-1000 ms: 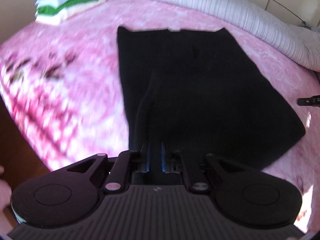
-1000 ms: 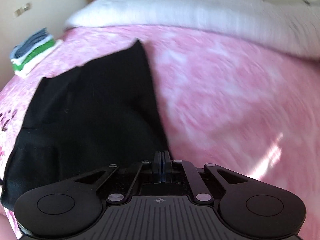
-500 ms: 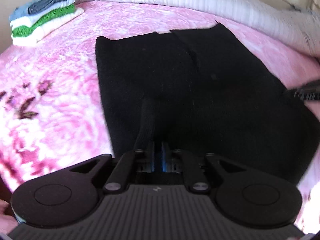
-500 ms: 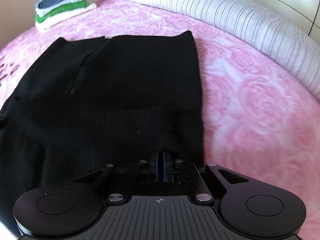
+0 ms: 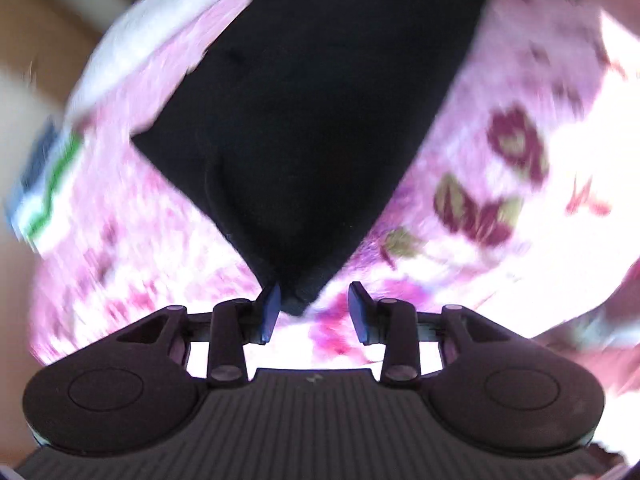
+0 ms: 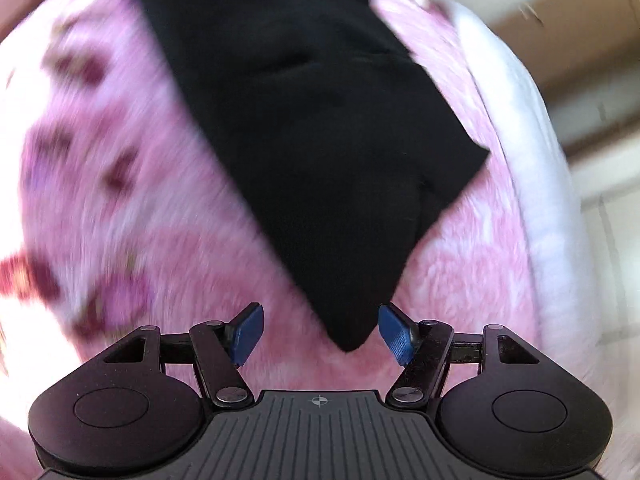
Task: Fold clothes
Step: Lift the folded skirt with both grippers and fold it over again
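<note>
A black garment [image 5: 312,128] is lying flat on the pink floral bed [image 5: 500,184], a white pillow [image 6: 536,168] at 3 o'clock. Both the left gripper [image 5: 313,312] and right gripper [image 6: 320,334] are opening their jaws, a garment corner lying unpinched between each pair.

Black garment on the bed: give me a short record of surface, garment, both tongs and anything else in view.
surface: pink floral bedspread
garment: black garment lying spread on it
left tongs: jaws opening, garment corner between them, not pinched
right tongs: jaws opening, corner between them, not pinched
other: stack of folded clothes, blurred
</note>
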